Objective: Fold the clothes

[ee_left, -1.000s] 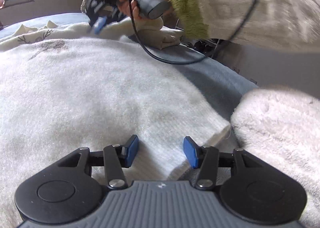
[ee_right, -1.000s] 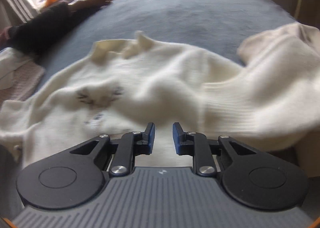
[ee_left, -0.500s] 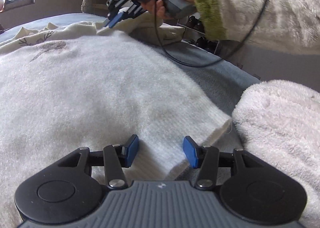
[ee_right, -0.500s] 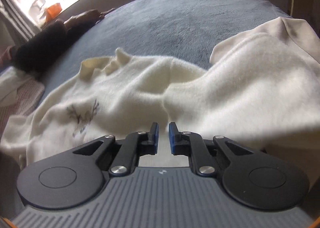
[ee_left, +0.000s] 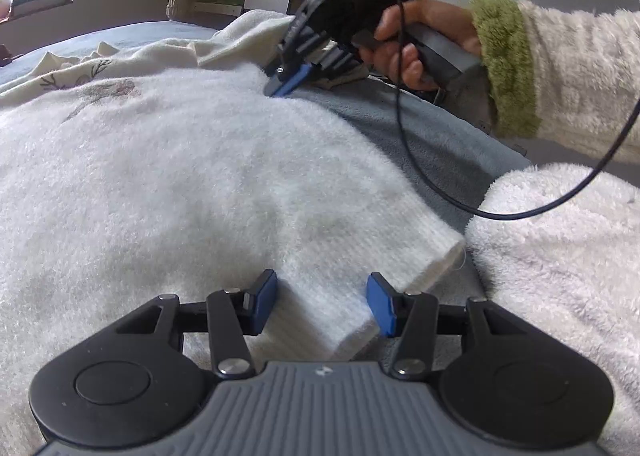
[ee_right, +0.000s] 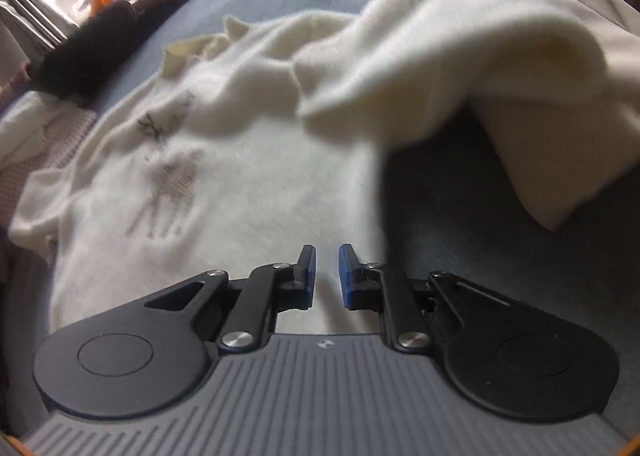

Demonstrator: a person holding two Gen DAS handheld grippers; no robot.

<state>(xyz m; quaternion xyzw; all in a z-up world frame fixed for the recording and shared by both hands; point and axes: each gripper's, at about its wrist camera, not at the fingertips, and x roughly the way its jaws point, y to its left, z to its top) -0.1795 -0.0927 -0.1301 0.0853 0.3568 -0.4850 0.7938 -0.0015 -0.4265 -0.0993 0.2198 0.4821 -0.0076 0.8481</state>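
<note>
A cream sweater (ee_left: pixel 180 176) with a deer print lies spread on a blue-grey bed (ee_left: pixel 420 144). My left gripper (ee_left: pixel 324 302) is open, its blue fingers on either side of the ribbed hem corner (ee_left: pixel 436 256) without pinching it. My right gripper (ee_left: pixel 286 84), held by a hand (ee_left: pixel 404 52), touches the sweater's far side edge. In the right wrist view the right gripper (ee_right: pixel 327 276) stands nearly closed, with white knit of the sweater (ee_right: pixel 240 196) in the narrow gap. The sleeve (ee_right: pixel 460 36) is bunched up and arches over the bed (ee_right: pixel 480 256) to the right.
A fluffy white robe sleeve (ee_left: pixel 560 256) presses against the bed edge at the right. A black cable (ee_left: pixel 404 136) hangs from the right gripper. A dark garment (ee_right: pixel 88 52) and pale clothes (ee_right: pixel 36 144) lie far left. A shelf (ee_left: pixel 248 0) stands behind the bed.
The right gripper came down from above the sleeve to the sweater's side edge and its jaws narrowed. The left gripper stayed open at the hem corner.
</note>
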